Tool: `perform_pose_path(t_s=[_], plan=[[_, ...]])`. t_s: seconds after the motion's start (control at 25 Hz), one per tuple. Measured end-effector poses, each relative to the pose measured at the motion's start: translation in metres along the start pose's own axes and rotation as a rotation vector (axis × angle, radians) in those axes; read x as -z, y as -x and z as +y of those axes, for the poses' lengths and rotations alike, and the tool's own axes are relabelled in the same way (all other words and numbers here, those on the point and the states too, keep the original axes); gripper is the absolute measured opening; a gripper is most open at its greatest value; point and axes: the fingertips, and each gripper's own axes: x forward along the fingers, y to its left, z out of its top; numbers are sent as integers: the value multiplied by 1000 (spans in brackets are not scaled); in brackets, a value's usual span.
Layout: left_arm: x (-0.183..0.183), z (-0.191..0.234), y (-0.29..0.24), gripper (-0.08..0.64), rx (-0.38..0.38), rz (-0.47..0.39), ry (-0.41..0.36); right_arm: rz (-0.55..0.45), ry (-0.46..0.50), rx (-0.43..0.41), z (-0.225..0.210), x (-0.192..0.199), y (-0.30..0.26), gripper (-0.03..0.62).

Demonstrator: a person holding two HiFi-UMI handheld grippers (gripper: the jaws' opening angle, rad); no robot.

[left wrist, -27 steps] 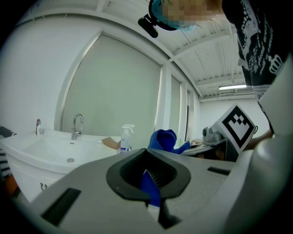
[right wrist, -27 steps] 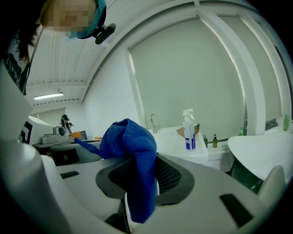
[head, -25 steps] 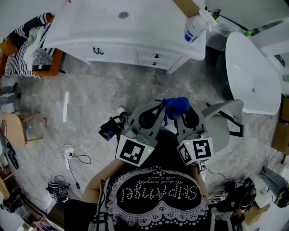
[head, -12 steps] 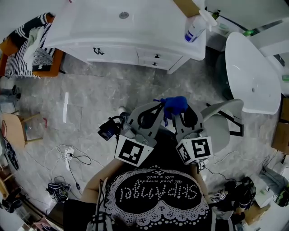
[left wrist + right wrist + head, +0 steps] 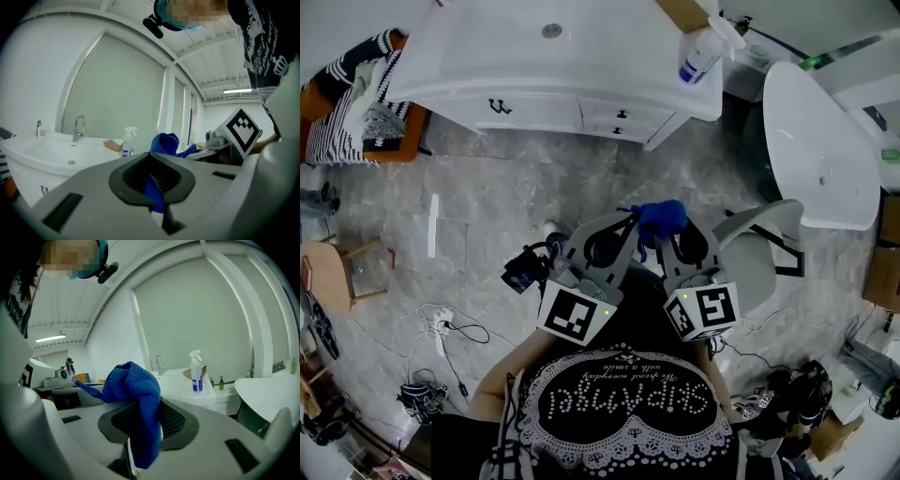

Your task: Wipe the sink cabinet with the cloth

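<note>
We observe both grippers at the centre of the head view, close to the person's torso and side by side.

1. Left gripper (image 5: 623, 227): jaws closed on a strip of the cloth (image 5: 662, 218), which runs down between the pads in the left gripper view.
2. Right gripper (image 5: 680, 242): jaws likewise clamped on the cloth; in the right gripper view the blue fabric bunches above the jaws and hangs down in front of them.
3. Cloth position: at the tips of both grippers, bridging them, just above centre frame.
4. Sink cabinet (image 5: 534, 66): along the top edge of the head view, well apart from the cloth.
5. Spray bottle (image 5: 698, 58): on the cabinet's right end, upper right of centre.
</note>
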Motion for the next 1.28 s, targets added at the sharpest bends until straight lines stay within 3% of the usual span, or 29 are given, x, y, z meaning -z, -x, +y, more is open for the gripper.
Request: perform_pose_path(t_s=[1.28], plan=[[1,-1,-2,3,-5,9,-2,-3,14,-12,-1,-2,-1,117]])
